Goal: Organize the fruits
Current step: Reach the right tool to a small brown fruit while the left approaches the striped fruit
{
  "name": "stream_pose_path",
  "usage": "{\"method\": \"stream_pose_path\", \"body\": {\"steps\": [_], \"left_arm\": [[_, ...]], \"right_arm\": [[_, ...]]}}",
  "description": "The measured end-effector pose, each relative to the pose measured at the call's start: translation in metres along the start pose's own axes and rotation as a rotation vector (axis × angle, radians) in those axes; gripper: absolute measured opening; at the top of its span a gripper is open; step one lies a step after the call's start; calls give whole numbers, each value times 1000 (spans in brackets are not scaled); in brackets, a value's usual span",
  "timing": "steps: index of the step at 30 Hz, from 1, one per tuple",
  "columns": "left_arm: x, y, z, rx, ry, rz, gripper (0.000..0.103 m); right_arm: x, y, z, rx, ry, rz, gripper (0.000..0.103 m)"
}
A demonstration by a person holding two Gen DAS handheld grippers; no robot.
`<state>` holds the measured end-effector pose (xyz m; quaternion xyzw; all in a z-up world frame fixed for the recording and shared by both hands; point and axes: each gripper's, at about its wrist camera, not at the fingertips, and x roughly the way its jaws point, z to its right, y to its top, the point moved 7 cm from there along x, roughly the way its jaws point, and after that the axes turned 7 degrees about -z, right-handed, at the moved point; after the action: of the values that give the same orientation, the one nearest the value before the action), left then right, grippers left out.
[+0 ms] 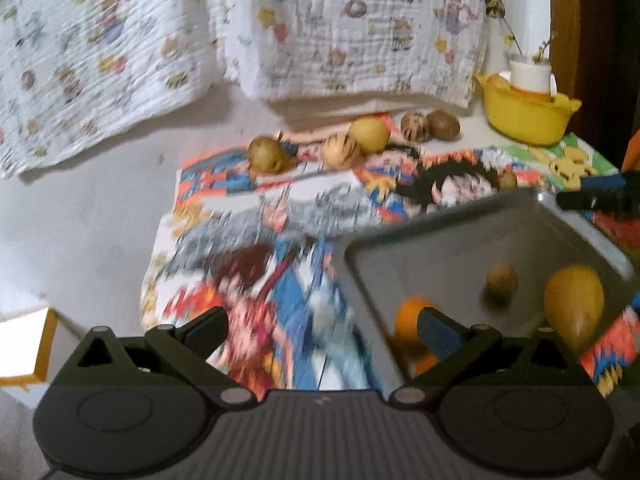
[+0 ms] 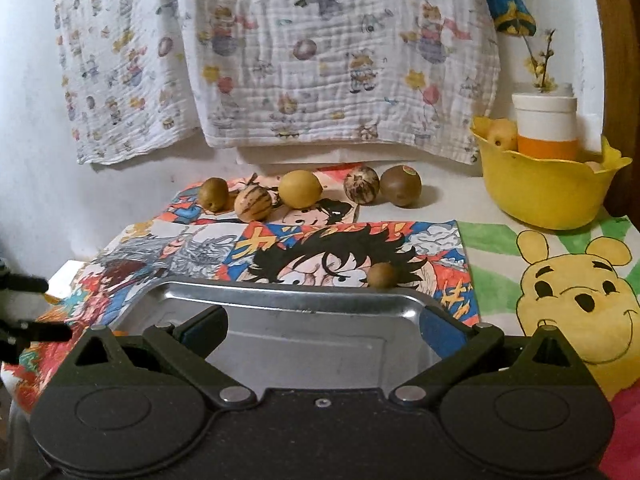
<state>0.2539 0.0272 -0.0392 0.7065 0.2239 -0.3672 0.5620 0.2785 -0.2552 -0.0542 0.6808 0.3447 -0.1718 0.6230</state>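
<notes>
Plainly, both the left tool (image 1: 322,326) and right tool (image 2: 323,326) are held spread and empty, while the round fruits (image 2: 300,194), lined up at the surface's far edge beyond the metal tray (image 2: 280,300), are judged light, firm, roll-prone and best pinched across their middles.

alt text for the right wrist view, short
The open right gripper hangs over a metal tray on a cartoon-printed cloth. Five fruits line the far edge, one small fruit sits behind the tray, and a yellow bowl stands right.

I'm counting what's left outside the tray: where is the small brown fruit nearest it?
In the right wrist view, the small brown fruit sits on the comic-print mat, just beyond the metal tray's far rim, right of centre.
</notes>
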Motion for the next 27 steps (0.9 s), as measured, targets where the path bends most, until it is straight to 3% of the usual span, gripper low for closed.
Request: {"method": "stream_pose_path", "body": {"steps": [8, 15, 27], "left_arm": [[40, 61, 26, 77, -48, 72, 103], [87, 99, 31, 63, -103, 62, 103], [163, 140, 21, 100, -123, 39, 103]], "right_arm": [[33, 25, 12, 18, -38, -55, 92], [63, 38, 18, 20, -86, -94, 87], [98, 42, 30, 76, -180, -163, 69]]}}
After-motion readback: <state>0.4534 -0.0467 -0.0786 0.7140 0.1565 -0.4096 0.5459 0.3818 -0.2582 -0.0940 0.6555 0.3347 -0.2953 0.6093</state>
